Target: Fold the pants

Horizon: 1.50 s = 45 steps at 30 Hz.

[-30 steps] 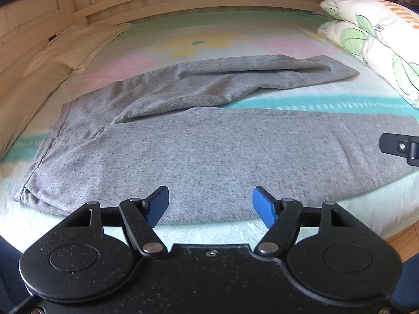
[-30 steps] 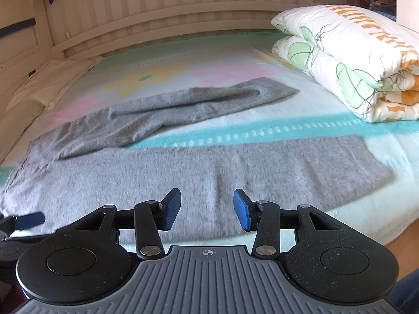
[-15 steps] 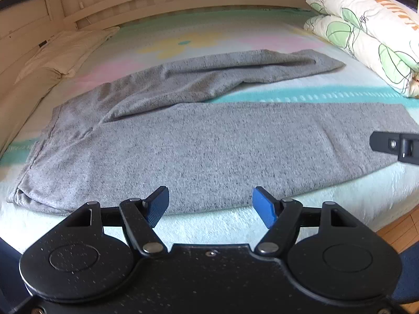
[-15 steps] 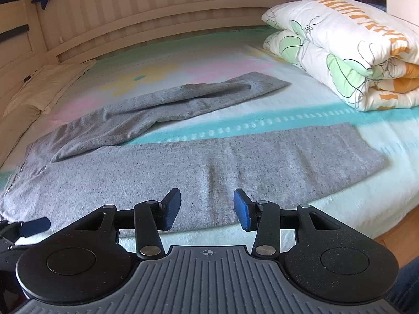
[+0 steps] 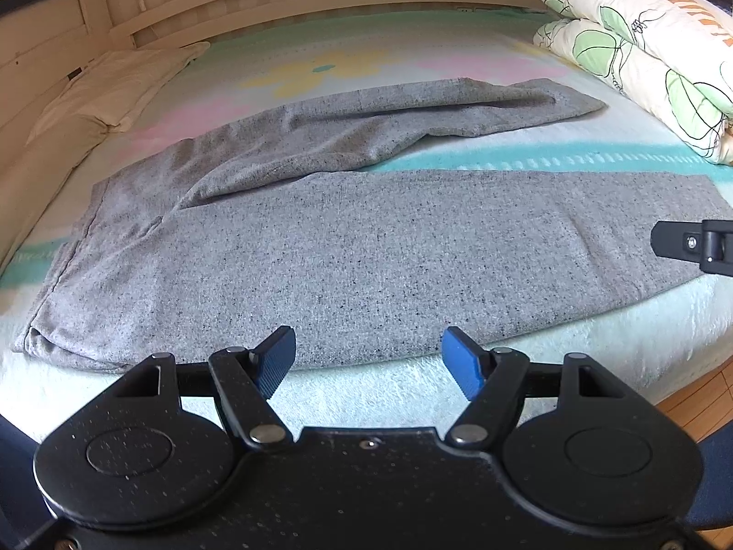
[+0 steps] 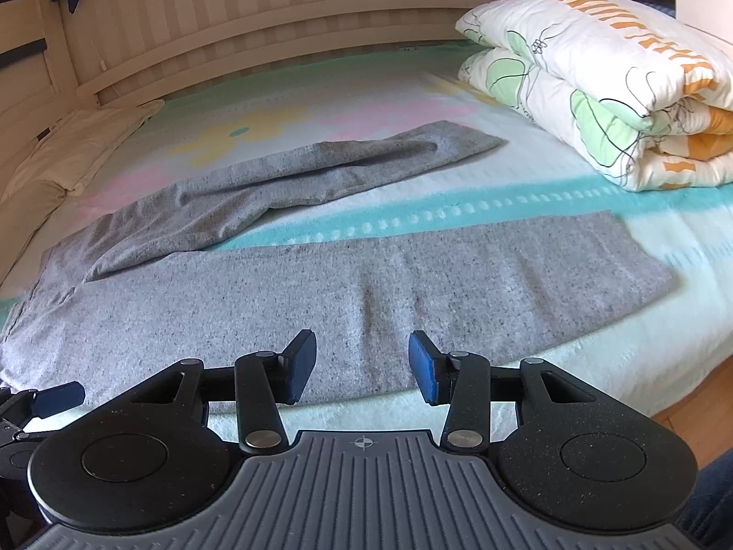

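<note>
Grey pants [image 5: 366, 247] lie flat on the bed with the waistband at the left and the legs spread apart to the right; they also show in the right wrist view [image 6: 357, 293]. The near leg runs along the bed's front edge, the far leg [image 5: 435, 110] angles away. My left gripper [image 5: 369, 360] is open and empty, hovering just before the near leg's front edge. My right gripper [image 6: 362, 366] is open and empty, above the same edge further right. One finger of the right gripper [image 5: 687, 245] shows at the right of the left wrist view.
A folded flowered duvet [image 6: 609, 91] lies at the back right of the bed. A cream pillow [image 5: 114, 87] lies at the far left. A wooden slatted headboard [image 6: 275, 13] runs behind. Wooden floor [image 6: 696, 394] shows past the bed's front right corner.
Both grippers have drawn back and up a little from the pants, so more of the bed's front edge shows. Both stay open; the pants have not moved.
</note>
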{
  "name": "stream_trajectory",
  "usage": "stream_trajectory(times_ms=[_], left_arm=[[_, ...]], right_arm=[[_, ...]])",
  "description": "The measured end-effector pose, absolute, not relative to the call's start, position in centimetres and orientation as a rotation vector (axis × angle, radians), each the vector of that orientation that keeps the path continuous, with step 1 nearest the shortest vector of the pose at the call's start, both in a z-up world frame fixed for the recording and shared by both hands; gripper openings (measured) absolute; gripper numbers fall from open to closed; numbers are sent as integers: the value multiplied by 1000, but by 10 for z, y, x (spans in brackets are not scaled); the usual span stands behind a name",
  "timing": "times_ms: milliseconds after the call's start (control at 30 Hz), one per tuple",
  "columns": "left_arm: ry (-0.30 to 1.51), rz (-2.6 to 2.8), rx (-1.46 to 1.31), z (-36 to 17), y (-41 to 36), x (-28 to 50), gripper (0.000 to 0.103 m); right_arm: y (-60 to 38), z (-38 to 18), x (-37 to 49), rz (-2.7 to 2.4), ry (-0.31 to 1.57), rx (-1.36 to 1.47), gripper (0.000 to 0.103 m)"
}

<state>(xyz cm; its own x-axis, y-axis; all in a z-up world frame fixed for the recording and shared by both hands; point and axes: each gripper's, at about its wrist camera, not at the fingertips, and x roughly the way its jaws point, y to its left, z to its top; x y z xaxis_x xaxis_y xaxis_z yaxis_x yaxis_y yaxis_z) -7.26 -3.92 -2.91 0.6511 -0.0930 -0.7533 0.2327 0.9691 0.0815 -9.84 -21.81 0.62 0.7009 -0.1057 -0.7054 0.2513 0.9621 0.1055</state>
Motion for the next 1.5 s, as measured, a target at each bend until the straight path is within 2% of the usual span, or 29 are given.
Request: stream_trajectory(times_ms=[1500], left_arm=[[880, -158, 149, -33, -32, -62, 73]], right_arm=[[-207, 4, -90, -172, 785, 179, 43]])
